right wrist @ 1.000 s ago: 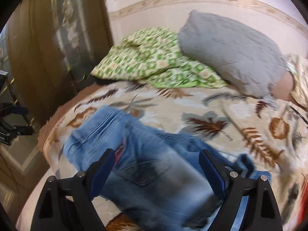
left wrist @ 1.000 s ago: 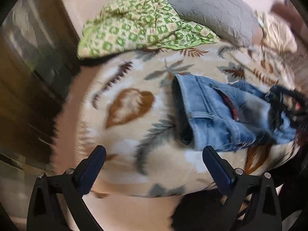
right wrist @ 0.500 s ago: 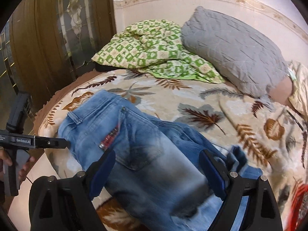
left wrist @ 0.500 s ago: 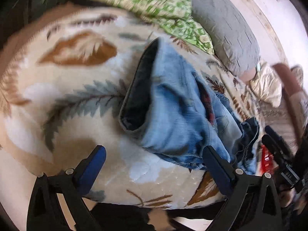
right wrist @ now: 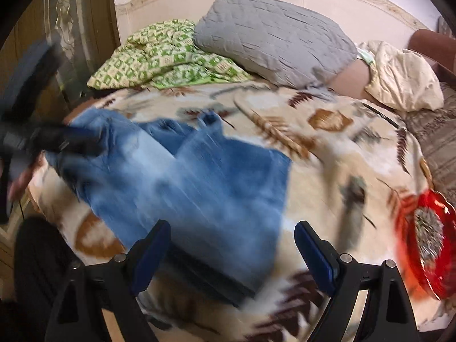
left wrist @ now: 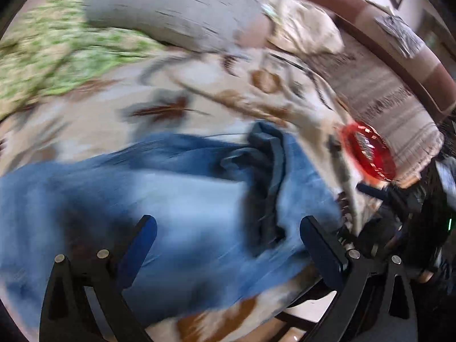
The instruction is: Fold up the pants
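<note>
Faded blue jeans (left wrist: pixel 176 199) lie rumpled on a leaf-print bedspread (left wrist: pixel 159 85). In the left wrist view they fill the lower left, with a dark bunched fold in the middle. My left gripper (left wrist: pixel 228 236) is open and empty just above the denim. In the right wrist view the jeans (right wrist: pixel 199 182) spread across the middle of the bed, and the left gripper (right wrist: pixel 51 139) hovers over their left end. My right gripper (right wrist: pixel 232 240) is open and empty over the near edge of the jeans. Both views are motion-blurred.
A grey pillow (right wrist: pixel 273 37), a green patterned blanket (right wrist: pixel 165 57) and a cream cloth (right wrist: pixel 399 77) lie at the bed's far side. A red round brush (right wrist: pixel 427 236) lies at the right bed edge. A wooden wardrobe (right wrist: pixel 71 37) stands at left.
My left gripper swung right, from the waistband end toward the jeans' middle. My right gripper shifted right, bringing the red brush into view. Both stayed open.
</note>
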The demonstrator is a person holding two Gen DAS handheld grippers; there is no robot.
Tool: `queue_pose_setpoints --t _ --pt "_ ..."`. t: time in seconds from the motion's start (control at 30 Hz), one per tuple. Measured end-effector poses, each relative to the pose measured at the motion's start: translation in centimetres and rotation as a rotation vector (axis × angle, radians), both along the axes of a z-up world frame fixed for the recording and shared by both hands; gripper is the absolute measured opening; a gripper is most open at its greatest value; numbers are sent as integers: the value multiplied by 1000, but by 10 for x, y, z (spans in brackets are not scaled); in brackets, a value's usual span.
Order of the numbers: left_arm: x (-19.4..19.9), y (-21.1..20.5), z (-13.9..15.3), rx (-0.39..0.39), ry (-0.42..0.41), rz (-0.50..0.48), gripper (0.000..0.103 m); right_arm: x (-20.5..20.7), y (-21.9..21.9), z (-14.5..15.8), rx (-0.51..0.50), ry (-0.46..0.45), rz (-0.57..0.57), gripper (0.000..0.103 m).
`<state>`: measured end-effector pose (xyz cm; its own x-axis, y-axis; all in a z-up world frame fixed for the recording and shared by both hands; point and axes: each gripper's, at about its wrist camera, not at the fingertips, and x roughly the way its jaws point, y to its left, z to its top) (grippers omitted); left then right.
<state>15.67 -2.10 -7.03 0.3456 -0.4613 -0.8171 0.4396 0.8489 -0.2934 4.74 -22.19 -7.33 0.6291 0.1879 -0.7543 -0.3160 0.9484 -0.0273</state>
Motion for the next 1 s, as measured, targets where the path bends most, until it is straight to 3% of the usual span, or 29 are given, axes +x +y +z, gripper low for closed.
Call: queue_pose_setpoints --t 0.13,0.33,0.37,0.4,0.43,0.47,0.5,0.67,0.77,0.87,1.0 --pt "27 -43 -13 -41 65 -48 100 -12 -12 -12 -42 4 37 90" --pt "51 -67 -39 -14 122 17 100 -1 3 -35 -168 -16 60 88" --pt "53 -66 -42 -7 118 29 89 3 5 -39 -173 -5 58 83" --pt "54 -66 -47 8 120 30 70 5 5 -42 -159 4 56 66" --pt "56 -66 -51 21 139 21 24 9 6 -45 -130 32 56 47" --pt "57 -65 -55 23 167 10 17 11 6 -48 -116 51 54 41" --pt "55 -61 -52 4 149 -1 15 11 8 -49 -116 45 52 35" --pt "48 -35 -20 -85 71 -4 11 4 11 -52 -115 22 68 26" --pt "57 -29 -29 -53 101 15 11 2 12 -54 -107 26 74 24" --pt "63 -34 -61 45 163 28 14 4 17 -56 -130 24 86 24" --pt "64 -33 -65 48 159 48 21 4 19 -56 -146 22 94 24"
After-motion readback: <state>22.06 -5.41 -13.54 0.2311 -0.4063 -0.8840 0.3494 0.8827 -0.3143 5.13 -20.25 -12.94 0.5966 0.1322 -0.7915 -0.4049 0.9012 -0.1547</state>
